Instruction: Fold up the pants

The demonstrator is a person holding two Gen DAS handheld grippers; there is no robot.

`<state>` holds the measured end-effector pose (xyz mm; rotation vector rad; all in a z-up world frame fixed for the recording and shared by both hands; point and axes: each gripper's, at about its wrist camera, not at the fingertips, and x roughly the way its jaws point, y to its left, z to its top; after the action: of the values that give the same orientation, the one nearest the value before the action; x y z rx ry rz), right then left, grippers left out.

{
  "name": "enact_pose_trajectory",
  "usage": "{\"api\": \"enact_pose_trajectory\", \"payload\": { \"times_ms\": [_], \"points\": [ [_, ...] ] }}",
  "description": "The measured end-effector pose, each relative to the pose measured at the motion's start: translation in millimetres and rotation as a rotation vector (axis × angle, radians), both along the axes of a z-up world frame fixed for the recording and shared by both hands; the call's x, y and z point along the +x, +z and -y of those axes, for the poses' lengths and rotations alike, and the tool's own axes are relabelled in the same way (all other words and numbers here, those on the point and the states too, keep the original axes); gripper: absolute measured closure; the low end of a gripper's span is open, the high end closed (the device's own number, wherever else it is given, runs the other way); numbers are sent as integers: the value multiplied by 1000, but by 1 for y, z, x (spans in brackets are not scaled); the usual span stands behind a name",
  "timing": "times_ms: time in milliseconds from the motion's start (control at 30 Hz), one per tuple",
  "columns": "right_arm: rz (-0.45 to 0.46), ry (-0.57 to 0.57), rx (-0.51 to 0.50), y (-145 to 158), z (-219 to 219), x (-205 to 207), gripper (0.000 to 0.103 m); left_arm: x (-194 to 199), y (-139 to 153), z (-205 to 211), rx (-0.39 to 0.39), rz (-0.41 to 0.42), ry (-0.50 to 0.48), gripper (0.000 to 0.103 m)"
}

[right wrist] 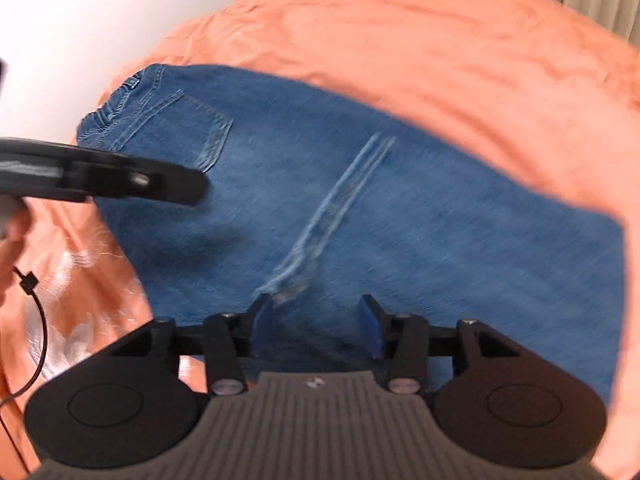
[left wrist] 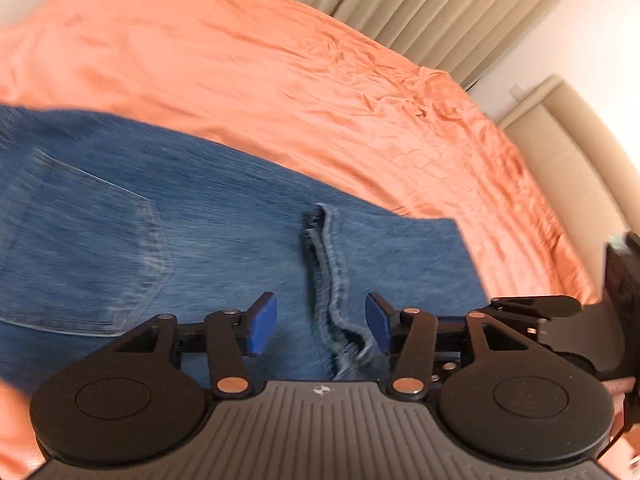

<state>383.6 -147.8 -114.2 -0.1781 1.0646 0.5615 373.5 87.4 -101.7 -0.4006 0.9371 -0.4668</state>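
I am holding my left gripper (left wrist: 321, 324) low over the jeans (left wrist: 168, 232), its blue fingers (left wrist: 262, 326) spread wide and gripping nothing. The frayed hem (left wrist: 326, 280) of one leg is running up between them, its lower end lying just beside the right-hand finger; whether it is touching that finger I cannot tell. My right gripper (right wrist: 316, 326) is hovering over the same jeans (right wrist: 360, 220), its fingers (right wrist: 262, 326) also wide apart and empty, with the pale end of a faded seam line (right wrist: 332, 208) sitting just beside the left-hand finger.

The jeans are lying flat, back side up, on the orange bedsheet (left wrist: 260, 72), already doubled so that the hem lies across the thigh cloth. In the left wrist view the back pocket (left wrist: 92, 248) is showing to the left, and the denim's right edge is ending just past my fingers. In the right wrist view the elastic waistband (right wrist: 116, 108) is lying at the far left, near the edge of the bed, and my left gripper's black arm is reaching in over the pocket. Open orange sheet is stretching beyond the far edge of the jeans toward the curtains (left wrist: 420, 4) and the beige headboard (left wrist: 568, 140). Both views are blurred.
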Motion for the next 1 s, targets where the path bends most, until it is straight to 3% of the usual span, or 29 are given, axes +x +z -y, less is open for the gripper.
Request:
{"api": "enact_pose_trajectory", "payload": {
  "times_ms": [100, 300, 500, 567, 600, 633, 667, 733, 833, 900, 933, 1000],
  "points": [
    [53, -31, -71, 14, 21, 14, 58, 23, -16, 10, -56, -51, 22, 42],
    [65, -156, -166, 1, 78, 41, 58, 58, -63, 19, -155, -179, 57, 42],
    [51, -216, -194, -28, 125, 50, 58, 70, -96, 16, -373, -248, 18, 55],
    [47, -222, -187, -35, 135, 51, 58, 73, -101, 20, -402, -263, 8, 57],
    [47, -225, -179, -36, 142, 50, 58, 74, -99, 21, -388, -254, 21, 68],
    [48, -226, -169, -37, 145, 50, 58, 74, -95, 21, -366, -231, 35, 82],
    [49, -227, -159, -37, 149, 50, 58, 72, -86, 22, -333, -181, 39, 82],
    [49, -230, -149, -41, 152, 52, 57, 60, -54, 33, -194, -11, -2, 88],
    [48, -227, -133, -38, 157, 46, 57, 18, 6, 69, 118, 344, -167, 88],
    [36, -222, -120, -37, 160, 42, 57, -13, 28, 95, 332, 563, -266, 88],
    [32, -221, -115, -37, 161, 40, 57, -22, 31, 104, 407, 616, -293, 88],
    [29, -225, -113, -40, 163, 37, 57, -16, 25, 112, 448, 551, -308, 89]
  ]
}}
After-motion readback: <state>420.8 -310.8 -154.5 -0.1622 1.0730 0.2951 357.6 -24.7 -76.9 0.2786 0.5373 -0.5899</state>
